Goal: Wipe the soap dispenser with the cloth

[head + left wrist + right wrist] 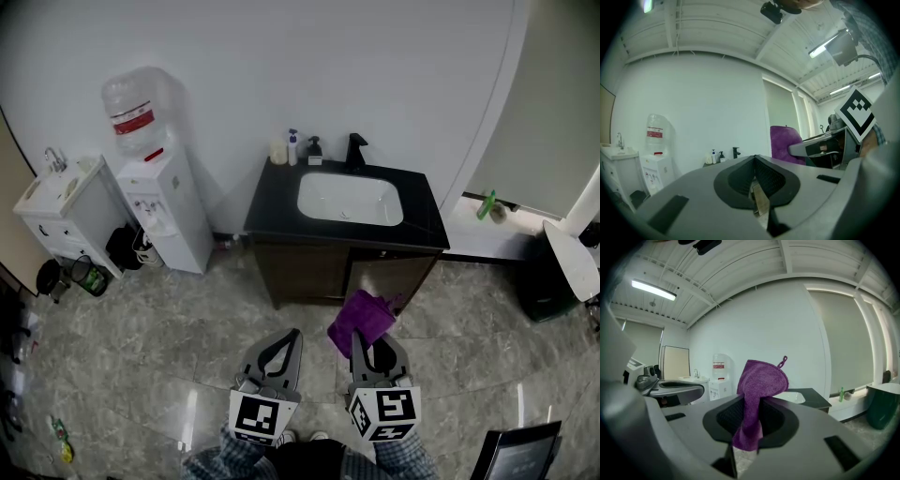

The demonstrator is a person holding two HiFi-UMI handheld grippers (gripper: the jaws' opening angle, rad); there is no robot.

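One purple cloth (758, 391) is pinched in the right gripper (362, 343), whose jaws press together on it about midway along its length. Its long axis runs along the jaws: a bunched end stands up past the tips, the small hanging loop at the top pointing up and to the right, while the other end droops below the pads. The left gripper (754, 159) is pressed together at the tips with nothing between them. Both grippers hang side by side over the grey floor (141, 328), pointing toward the vanity and well apart from it.

On the black worktop (272, 202), at the back left corner beside the one white sink (349, 199) and one black faucet (354, 148), three bottles stand upright in a row: a cream one (278, 151), a white one with a blue top (292, 146), and a dark one that seems to be the soap dispenser (315, 150). Its long axis is vertical; which way its spout faces is too small to tell. One water cooler (164, 202) stands to the left of the vanity.
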